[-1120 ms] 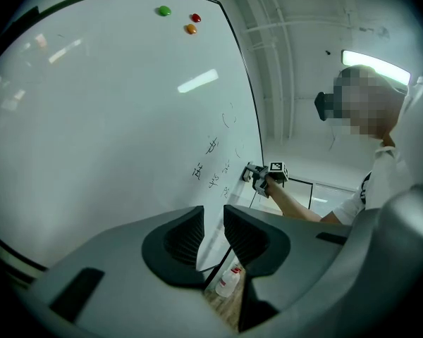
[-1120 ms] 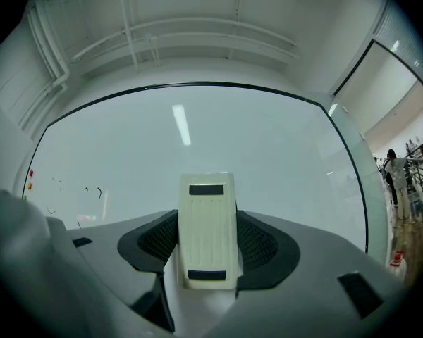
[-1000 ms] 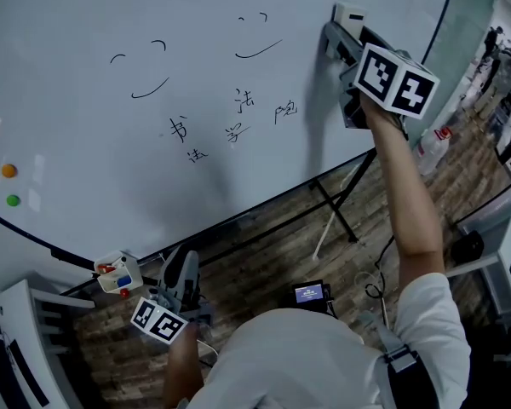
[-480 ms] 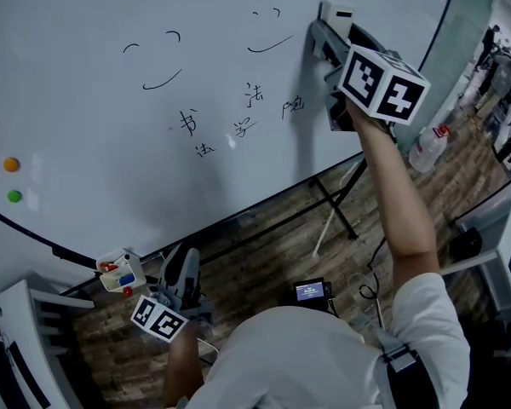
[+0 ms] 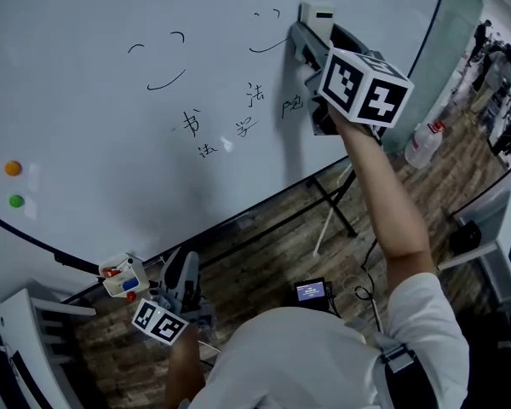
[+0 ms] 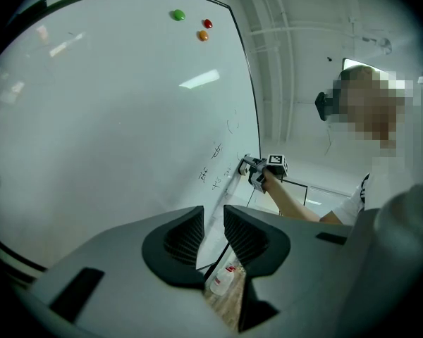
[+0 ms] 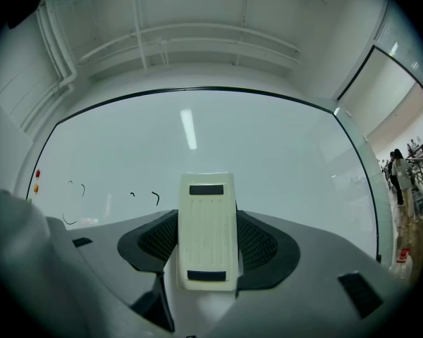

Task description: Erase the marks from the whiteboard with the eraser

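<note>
The whiteboard (image 5: 85,143) carries two drawn smiley faces (image 5: 157,62) and several handwritten characters (image 5: 238,118). My right gripper (image 5: 311,28) is raised to the board, shut on the white eraser (image 5: 317,12). The eraser sits at the right end of the right-hand smiley's curve (image 5: 268,45). In the right gripper view the eraser (image 7: 208,224) stands upright between the jaws, with marks (image 7: 74,189) off to the left. My left gripper (image 5: 180,273) hangs low below the board's edge; its jaws (image 6: 213,234) stand close together with nothing between them.
Red, orange and green magnets (image 5: 13,168) sit at the board's left. A small tray with markers (image 5: 121,275) hangs below its edge. The board's stand legs (image 5: 332,211), a plastic bottle (image 5: 422,147) and a small screen device (image 5: 311,292) are on the wooden floor. A white chair (image 5: 17,339) is lower left.
My right gripper has slid left along the board with the eraser, from clear board to the right smiley's edge. The left gripper has stayed low.
</note>
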Available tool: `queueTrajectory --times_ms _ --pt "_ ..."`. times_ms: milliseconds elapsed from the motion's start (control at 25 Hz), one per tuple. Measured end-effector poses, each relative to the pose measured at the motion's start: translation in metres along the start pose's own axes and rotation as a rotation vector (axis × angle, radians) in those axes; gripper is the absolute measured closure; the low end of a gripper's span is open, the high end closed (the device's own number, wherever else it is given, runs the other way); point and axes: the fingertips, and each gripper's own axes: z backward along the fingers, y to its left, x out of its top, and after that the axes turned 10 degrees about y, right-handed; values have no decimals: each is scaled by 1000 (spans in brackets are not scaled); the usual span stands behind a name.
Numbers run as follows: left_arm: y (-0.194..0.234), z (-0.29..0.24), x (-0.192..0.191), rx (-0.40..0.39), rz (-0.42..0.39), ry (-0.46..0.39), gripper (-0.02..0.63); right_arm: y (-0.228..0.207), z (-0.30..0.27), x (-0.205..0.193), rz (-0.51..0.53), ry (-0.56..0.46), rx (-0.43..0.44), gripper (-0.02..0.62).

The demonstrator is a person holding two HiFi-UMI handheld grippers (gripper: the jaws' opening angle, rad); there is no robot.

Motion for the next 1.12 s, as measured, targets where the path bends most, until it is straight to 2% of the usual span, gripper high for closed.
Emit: queueTrajectory --times_ms 360,760,1120 --pt "6 14 4 2 2 -8 529 26 2 1 21 -14 17 325" --pt "10 23 7 2 0 -10 529 35 3 -2 -15 -5 3 325" --pt "11 32 9 2 4 -20 529 57 3 1 13 -4 27 325"
